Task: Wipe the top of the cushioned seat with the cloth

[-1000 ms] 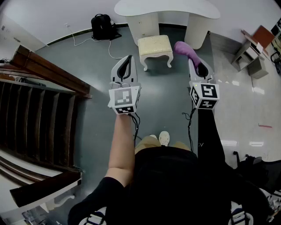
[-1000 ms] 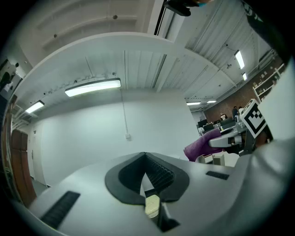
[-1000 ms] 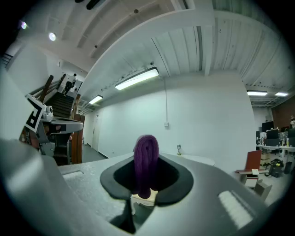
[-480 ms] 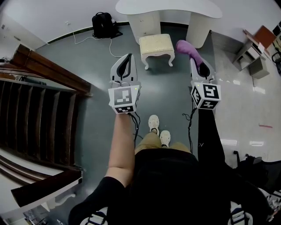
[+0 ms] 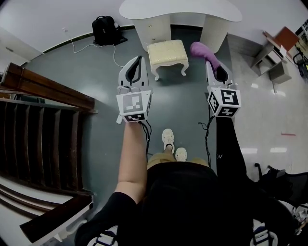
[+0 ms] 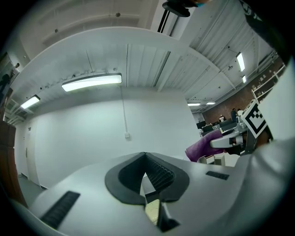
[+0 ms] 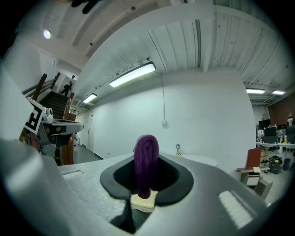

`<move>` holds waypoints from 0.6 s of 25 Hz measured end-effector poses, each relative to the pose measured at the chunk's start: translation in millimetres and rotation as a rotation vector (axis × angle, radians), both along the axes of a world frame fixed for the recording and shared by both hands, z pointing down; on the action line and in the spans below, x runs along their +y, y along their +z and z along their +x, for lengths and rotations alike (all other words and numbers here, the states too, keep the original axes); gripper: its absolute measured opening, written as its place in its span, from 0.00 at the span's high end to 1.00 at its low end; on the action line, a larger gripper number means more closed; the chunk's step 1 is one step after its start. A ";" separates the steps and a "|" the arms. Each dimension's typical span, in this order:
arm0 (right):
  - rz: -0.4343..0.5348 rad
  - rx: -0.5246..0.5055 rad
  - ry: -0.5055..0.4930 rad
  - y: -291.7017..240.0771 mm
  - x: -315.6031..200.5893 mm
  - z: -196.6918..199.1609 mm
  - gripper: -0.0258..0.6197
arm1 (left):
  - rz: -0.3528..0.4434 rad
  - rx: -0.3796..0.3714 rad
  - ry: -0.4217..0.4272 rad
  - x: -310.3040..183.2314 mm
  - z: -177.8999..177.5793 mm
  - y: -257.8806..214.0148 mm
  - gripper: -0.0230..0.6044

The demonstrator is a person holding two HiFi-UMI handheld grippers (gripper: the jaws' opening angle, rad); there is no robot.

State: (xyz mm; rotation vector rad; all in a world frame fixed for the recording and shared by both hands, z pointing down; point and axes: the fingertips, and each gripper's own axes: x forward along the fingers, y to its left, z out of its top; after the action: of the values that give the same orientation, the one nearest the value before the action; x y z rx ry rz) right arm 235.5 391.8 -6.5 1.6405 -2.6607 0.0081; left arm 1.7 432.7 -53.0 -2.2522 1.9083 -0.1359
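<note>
We hold the purple cloth (image 5: 201, 51) clamped in our right hand-held gripper (image 5: 215, 68), in the air beside the right edge of the cream cushioned seat (image 5: 167, 50). Our left hand-held gripper (image 5: 138, 61) hovers near the seat's left edge, jaws together and empty.

We see a grey-green floor (image 5: 183, 110) carrying everything. The cushioned seat (image 5: 167, 52) stands on it on curved white legs, just in front of a white counter (image 5: 180, 9). A black backpack (image 5: 104, 30) sits by the wall, with a white cable (image 5: 115, 57) snaking nearby. Two pale shoes (image 5: 168, 139) stand well apart from the seat.
</note>
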 end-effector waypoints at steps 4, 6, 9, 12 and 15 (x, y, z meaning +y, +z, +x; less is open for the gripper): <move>-0.002 0.003 0.020 0.7 -28.0 -15.3 0.87 | 0.005 0.005 0.029 -33.1 -12.1 -0.7 0.95; -0.010 0.009 0.027 -1.1 -50.3 -30.3 0.87 | -0.003 0.010 0.039 -58.1 -26.1 -1.3 0.95; -0.040 0.018 0.035 -6.1 -96.2 -58.5 0.87 | -0.032 0.016 0.054 -108.0 -51.9 -5.5 0.95; -0.056 0.015 0.044 -10.1 -118.2 -68.5 0.87 | -0.044 0.022 0.069 -132.3 -60.2 -7.3 0.95; -0.065 0.012 0.041 -0.5 -123.6 -71.0 0.87 | -0.029 0.043 0.092 -135.2 -59.6 1.0 0.95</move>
State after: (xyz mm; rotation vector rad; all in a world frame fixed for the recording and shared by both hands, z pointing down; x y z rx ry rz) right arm 164.5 268.2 -7.0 1.6699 -2.5887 0.0838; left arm -57.9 297.4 -52.0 -2.3754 1.8311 -0.1042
